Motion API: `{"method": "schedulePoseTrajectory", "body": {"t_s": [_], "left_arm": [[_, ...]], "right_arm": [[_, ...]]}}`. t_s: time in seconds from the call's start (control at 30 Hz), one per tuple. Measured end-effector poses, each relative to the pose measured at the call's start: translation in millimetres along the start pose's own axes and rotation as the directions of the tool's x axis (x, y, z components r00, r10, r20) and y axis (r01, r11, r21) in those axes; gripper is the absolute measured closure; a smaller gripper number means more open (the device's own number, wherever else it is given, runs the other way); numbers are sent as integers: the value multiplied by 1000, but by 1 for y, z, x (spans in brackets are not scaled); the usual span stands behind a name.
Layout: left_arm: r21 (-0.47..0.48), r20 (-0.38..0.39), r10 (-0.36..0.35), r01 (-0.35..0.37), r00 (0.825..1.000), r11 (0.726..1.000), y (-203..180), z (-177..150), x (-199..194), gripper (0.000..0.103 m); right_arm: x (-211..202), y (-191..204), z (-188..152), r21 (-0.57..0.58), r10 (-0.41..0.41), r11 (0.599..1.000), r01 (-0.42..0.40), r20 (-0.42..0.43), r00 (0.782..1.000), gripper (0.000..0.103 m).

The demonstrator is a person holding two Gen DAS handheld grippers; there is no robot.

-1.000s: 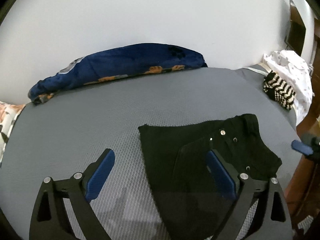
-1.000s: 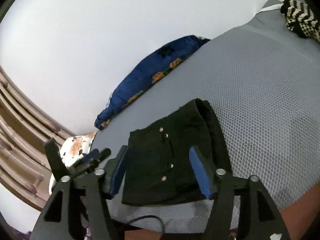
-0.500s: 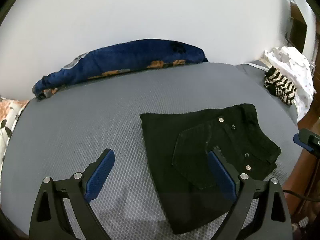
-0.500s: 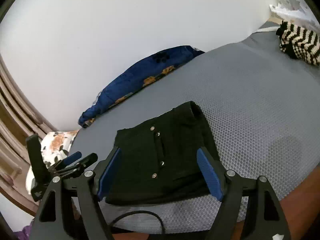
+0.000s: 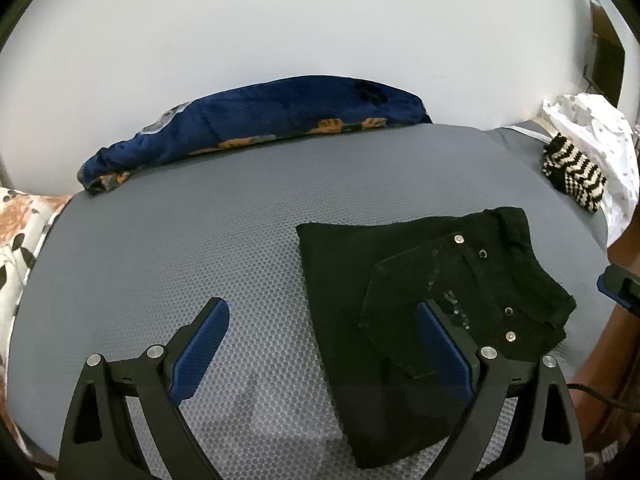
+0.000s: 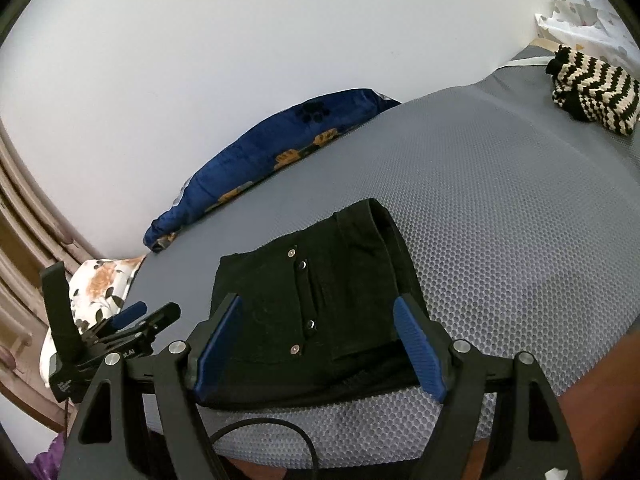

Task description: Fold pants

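Black pants (image 5: 420,280) lie folded into a compact rectangle on the grey mesh mattress (image 5: 200,240), back pocket and metal rivets facing up. My left gripper (image 5: 324,320) is open and empty, raised above the pants' left edge. In the right wrist view the pants (image 6: 312,300) lie near the mattress's front edge. My right gripper (image 6: 320,320) is open and empty, held above them. The left gripper (image 6: 132,320) shows at the left of the right wrist view.
A dark blue blanket (image 5: 260,124) lies along the white wall at the back. A black-and-white striped knit (image 5: 572,172) and a white dotted cloth (image 5: 596,136) sit at the far right. A floral pillow (image 5: 20,232) is at the left. A black cable (image 6: 260,436) hangs below the front edge.
Both grippers have pulled back and up from the folded pants, so more of the mattress shows. The pants have not moved.
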State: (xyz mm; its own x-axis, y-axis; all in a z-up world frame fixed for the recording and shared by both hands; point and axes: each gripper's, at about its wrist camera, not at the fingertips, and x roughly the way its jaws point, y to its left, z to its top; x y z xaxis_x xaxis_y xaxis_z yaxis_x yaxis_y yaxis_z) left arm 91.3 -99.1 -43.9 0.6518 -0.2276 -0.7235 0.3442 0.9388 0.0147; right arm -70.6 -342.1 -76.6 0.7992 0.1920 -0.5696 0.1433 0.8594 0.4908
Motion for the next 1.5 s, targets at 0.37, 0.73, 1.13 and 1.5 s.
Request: {"method": "schedulePoseTrajectory", "body": {"t_s": [0.37, 0.73, 1.13, 1.5], "left_arm": [[19, 8, 30, -30, 1000, 999, -1, -3, -2, 9], [11, 16, 35, -35, 999, 999, 3, -5, -10, 9], [6, 15, 38, -38, 999, 999, 4, -14, -15, 8], [5, 49, 64, -64, 997, 998, 15, -37, -47, 7]], "right_arm": [[0, 1, -2, 0, -13, 1000, 13, -7, 1000, 22], [1, 3, -4, 9, -25, 1000, 25, -13, 1000, 20], [4, -4, -4, 32, -75, 997, 75, -23, 997, 20], [-1, -4, -7, 18, -147, 989, 147, -13, 989, 16]]}}
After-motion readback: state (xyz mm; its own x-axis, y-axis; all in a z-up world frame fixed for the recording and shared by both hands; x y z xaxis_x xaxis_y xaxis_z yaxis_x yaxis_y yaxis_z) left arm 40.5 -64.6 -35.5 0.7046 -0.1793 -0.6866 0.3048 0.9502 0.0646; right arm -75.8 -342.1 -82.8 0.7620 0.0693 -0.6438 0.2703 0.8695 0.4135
